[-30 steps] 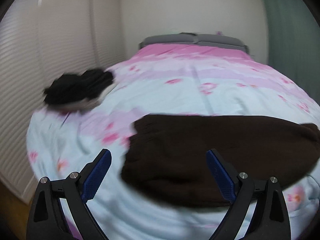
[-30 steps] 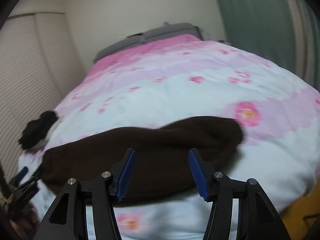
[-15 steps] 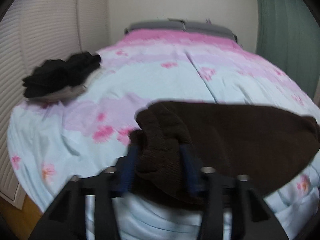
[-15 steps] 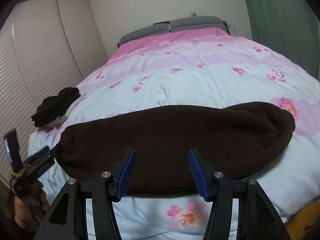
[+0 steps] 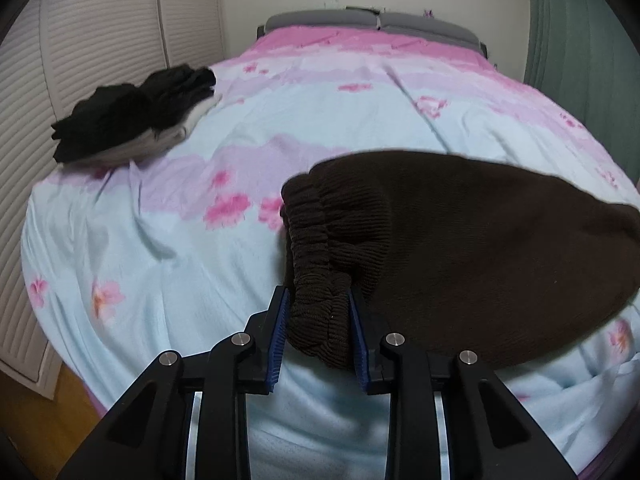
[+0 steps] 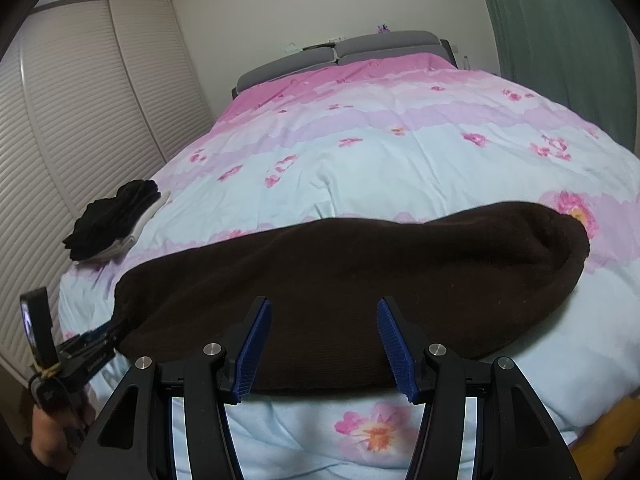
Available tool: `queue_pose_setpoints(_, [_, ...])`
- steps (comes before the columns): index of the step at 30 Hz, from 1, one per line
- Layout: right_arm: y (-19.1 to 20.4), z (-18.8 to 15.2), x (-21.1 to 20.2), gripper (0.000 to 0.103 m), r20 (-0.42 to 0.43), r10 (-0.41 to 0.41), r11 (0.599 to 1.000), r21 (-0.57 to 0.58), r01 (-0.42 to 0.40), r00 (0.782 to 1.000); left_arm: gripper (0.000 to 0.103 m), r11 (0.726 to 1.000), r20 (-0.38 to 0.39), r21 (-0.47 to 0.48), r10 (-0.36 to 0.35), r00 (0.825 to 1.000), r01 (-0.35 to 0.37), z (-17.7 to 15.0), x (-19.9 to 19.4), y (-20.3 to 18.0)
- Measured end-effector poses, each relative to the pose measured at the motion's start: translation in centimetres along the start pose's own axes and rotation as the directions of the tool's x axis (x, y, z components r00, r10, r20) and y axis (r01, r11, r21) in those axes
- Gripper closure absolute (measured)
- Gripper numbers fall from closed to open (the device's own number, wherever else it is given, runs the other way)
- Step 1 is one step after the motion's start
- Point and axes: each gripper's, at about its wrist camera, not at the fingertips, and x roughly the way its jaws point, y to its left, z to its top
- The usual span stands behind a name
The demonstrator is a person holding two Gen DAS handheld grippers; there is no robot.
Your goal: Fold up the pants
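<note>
Left wrist view: left gripper (image 5: 318, 326) pinching elastic waistband of brown pants (image 5: 480, 248) lying across bed (image 5: 160, 280) near edge. Right gripper (image 6: 323, 350) spread, empty, over pants' near edge. Grasp step; next likely right clamps, then fold over.

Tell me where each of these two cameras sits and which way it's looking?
Left wrist: on the left gripper, looking along its fingers, shut on the brown pants' gathered end.
Right wrist: on the right gripper, over the pants' near edge; the person's hand shows at lower left.
Shared: the pants, the floral bed cover, the black clothes pile, the louvred doors.
</note>
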Motion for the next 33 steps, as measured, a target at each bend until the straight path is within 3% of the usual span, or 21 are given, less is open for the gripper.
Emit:
queue_pose_setpoints(4, [-0.1,0.2,0.8,0.047,-0.016,-0.001,1.000,-0.028,0.000,1.000,0.068,0.999,0.046,0.017,0.030,0.998,-0.031,0.5,-1.2,-0.8])
queue_pose_setpoints(7, [-0.1,1.3,1.0,0.047,-0.014,-0.002,0.997,-0.082,0.001,1.000,0.037,0.998,0.101,0.007,0.059,0.993,-0.060,1.5,-3.4,-1.4])
queue_pose_setpoints(11, [0.0,4.6,1.3,0.047,-0.005,0.028,0.978,-0.204,-0.029,1.000,0.036,0.999,0.213,0.008,0.036,0.976,-0.038,3.5,-7.2,-3.9])
queue_pose_setpoints(14, [-0.4,8.2,2.6,0.047,-0.048,0.085,0.961,-0.261,-0.095,0.995,0.035,0.998,0.242,0.031,-0.056,0.969,0.050,5.2,-7.7,-6.9])
queue_pose_setpoints(17, [-1.2,11.8,5.4,0.047,-0.138,0.148,0.935,-0.302,-0.184,0.979,0.034,0.992,0.248,0.093,-0.107,0.963,0.087,6.9,-6.3,-10.7])
queue_pose_setpoints(19, [-1.9,13.8,8.1,0.047,-0.223,0.188,0.914,-0.316,-0.254,0.956,0.035,0.989,0.246,0.103,-0.133,0.960,0.110,7.8,-5.0,-12.4])
queue_pose_setpoints(22, [-3.6,15.9,13.3,0.047,-0.373,0.227,0.897,-0.280,-0.343,0.900,0.035,0.986,0.216,0.097,-0.150,0.965,0.132,9.7,-2.2,-14.4])
queue_pose_setpoints(27, [-5.5,16.6,20.8,0.047,-0.590,0.282,0.892,-0.129,-0.434,0.756,0.035,0.985,0.189,0.086,-0.161,0.969,0.147,11.0,0.8,-15.7])
queue_pose_setpoints(30, [-5.9,15.7,23.6,0.047,-0.697,0.303,0.877,-0.063,-0.476,0.650,0.035,0.984,0.160,0.083,-0.169,0.973,0.157,10.8,2.3,-15.7])
queue_pose_setpoints(33, [-6.6,13.5,26.0,0.047,-0.790,0.338,0.869,0.053,-0.492,0.511,0.035,0.983,0.126,0.071,-0.177,0.976,0.169,10.5,3.5,-15.3])
